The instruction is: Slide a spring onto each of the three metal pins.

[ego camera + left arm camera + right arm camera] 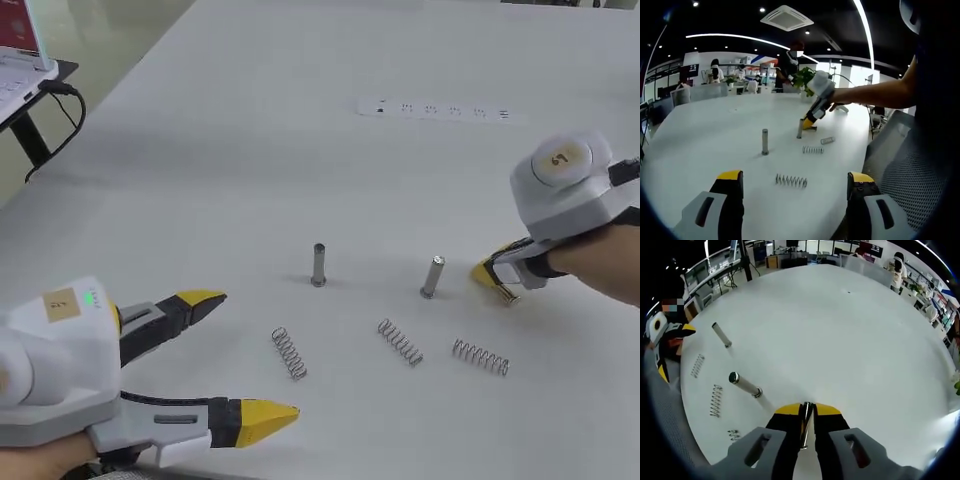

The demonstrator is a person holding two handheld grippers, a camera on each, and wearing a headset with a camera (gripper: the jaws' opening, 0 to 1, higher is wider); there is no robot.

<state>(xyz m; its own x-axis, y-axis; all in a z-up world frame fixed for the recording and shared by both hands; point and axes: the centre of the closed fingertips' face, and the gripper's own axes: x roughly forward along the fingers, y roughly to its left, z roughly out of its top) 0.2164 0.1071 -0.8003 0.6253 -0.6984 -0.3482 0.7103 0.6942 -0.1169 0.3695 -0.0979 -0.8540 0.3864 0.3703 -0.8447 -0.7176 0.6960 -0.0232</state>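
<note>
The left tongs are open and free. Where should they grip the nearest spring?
I'd pinch the spring near one end, across its coils, coming down from above: it lies flat on the table, and the other end must stay free to slip over a pin.

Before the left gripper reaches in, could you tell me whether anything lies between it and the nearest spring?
Nothing visible does: only bare table lies between the open left gripper and the nearest spring.
</note>
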